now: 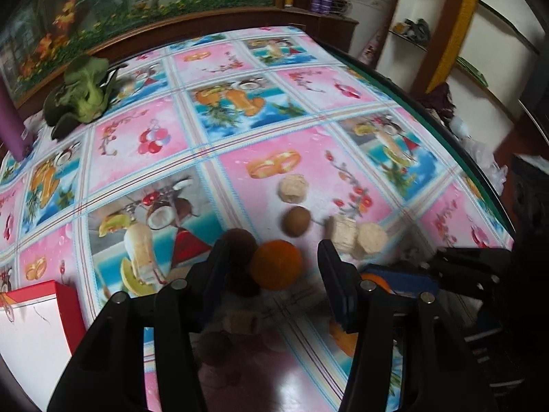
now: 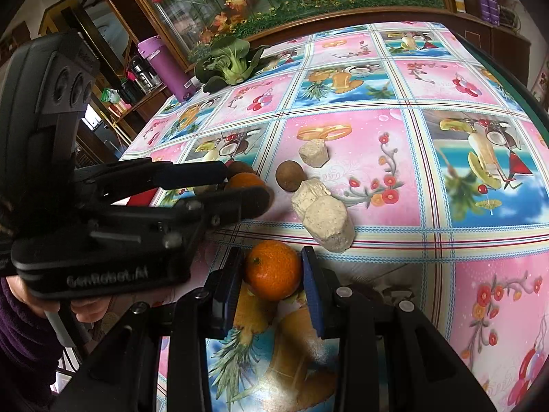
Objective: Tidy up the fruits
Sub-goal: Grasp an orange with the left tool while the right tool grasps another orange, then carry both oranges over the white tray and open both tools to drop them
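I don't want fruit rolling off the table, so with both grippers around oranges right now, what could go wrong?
1. The left gripper stands wider than its orange, so the fruit may roll free.
2. Brown fruits crowd that orange and could get knocked.
3. The right gripper, shut on its orange, sits close to the other gripper; they could bump.

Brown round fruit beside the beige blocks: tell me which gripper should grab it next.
Left, probably. The left gripper is open, a loose orange between its fingers, just short of the brown fruit. The right gripper is shut on a second orange.
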`<state>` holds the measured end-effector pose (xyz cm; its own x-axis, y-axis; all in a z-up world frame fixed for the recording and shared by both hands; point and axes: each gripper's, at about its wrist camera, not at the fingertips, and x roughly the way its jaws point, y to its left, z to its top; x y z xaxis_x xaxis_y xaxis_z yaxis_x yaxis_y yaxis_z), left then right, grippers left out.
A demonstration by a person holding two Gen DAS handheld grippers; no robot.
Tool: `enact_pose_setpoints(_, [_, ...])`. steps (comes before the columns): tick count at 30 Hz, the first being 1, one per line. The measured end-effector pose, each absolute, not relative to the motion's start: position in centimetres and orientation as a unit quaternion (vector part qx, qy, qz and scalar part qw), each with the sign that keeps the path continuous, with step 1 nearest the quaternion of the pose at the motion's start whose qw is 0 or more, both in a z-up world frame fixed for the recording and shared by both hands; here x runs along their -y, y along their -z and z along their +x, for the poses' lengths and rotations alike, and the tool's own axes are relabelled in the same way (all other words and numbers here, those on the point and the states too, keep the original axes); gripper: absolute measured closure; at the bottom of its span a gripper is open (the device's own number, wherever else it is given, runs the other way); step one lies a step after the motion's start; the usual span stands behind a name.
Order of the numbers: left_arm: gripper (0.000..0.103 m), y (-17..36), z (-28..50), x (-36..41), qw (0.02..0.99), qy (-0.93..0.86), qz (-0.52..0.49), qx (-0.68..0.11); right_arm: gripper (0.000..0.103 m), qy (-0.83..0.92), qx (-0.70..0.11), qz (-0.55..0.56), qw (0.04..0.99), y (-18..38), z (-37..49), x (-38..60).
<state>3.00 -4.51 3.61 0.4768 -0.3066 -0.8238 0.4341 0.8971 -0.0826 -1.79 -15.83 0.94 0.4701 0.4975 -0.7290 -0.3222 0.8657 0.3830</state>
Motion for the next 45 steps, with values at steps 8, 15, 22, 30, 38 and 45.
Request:
enact_pose_setpoints(8, [0.058,-2.5,4.2,4.8,0.842,0.228,0.066,-0.484,0.070,-0.240,-0.455,0.097,0.852,-0.9,-1.8,15.8])
enact_pose_setpoints(15, [0.061,-1.8,5.1,5.1,0.840,0.222,0.062,-0.491,0.070,-0.242,-0.454,0.098,0.852,-0.9,-1.8,15.8])
enact_pose_setpoints(22, [0.069,-1.8,5.2,4.8,0.844,0.219,0.052,-0.487,0.070,-0.247,-0.454,0.100,0.850,-0.9,-1.8,15.7])
enact_pose_setpoints(30, [0.070,-3.2,4.1,3.9,0.856,0.214,0.039,-0.470,0.070,-0.253,-0.464,0.115,0.841,-1.2,-2.0,15.5])
enact_pose_setpoints(38, [0.069,-9.3,-2.7,-4.1,0.903,0.138,-0.002,-0.407,0.070,-0.307,-0.435,0.077,0.843,-5.3,-4.2,9.6])
enact_pose_setpoints(45, [0.069,-10.7,-11.5,-14.2,0.920,0.013,-0.037,-0.391,0.071,-0.391,-0.430,0.020,0.813,-6.9,-6.7,-1.2])
